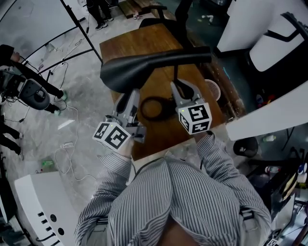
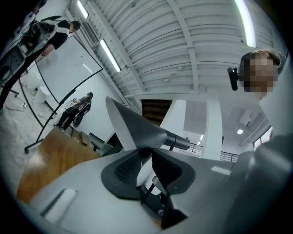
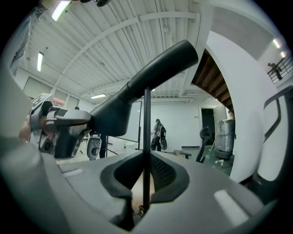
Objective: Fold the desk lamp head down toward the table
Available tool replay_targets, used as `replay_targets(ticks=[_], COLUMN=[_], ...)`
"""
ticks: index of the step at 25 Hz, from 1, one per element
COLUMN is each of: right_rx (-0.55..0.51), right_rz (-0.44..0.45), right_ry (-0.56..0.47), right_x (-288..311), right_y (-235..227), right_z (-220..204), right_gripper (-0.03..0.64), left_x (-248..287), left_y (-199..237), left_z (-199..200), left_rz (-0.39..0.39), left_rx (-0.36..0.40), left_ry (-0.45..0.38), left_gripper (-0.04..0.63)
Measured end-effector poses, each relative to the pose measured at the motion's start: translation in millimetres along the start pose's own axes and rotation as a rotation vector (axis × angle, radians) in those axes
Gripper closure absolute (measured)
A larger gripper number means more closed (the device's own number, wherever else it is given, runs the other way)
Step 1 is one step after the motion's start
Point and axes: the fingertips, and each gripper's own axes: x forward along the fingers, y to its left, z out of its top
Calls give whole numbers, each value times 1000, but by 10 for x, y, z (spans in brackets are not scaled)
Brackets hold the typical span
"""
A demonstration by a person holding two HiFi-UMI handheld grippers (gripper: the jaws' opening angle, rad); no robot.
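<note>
A black desk lamp stands on the wooden table. Its long head lies roughly level across the table, above a ring-shaped base. My left gripper is shut on the wide end of the head; in the left gripper view the head tapers down between the pads of that gripper. My right gripper is shut on the thin upright stem. In the right gripper view the stem runs straight up between the pads of that gripper, to the head overhead.
A black office chair stands at the table's far end. A round white object lies near the table's right edge. Cables trail over the floor on the left, where a person with equipment stands. White panels close off the right.
</note>
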Motion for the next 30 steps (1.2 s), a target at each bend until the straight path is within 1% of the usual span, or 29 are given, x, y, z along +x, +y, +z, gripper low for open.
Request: replay_targets(ticks=[4, 10, 16, 21, 24, 30], right_rx=[3, 12, 18, 18, 19, 19], right_rz=[-1, -1, -13, -14, -12, -28], right_ry=[-1, 2, -1, -5, -7, -15], right_x=[0, 9, 2, -16, -14, -9], right_y=[5, -59, -62, -38, -19, -4], right_z=[8, 19, 13, 14, 17, 15], right_gripper=[577, 577, 577, 577, 577, 577], left_x=[18, 126, 181, 231, 264, 315], left_y=[-13, -60, -110, -193, -227, -245], left_z=[-178, -403, -614, -847, -909, -928], left_rz=[30, 43, 59, 53, 45, 21], left_rx=[-49, -105, -152, -231, -246, -250], left_ry=[6, 20, 56, 97, 109, 133], left_gripper=[520, 520, 520, 526, 534, 548])
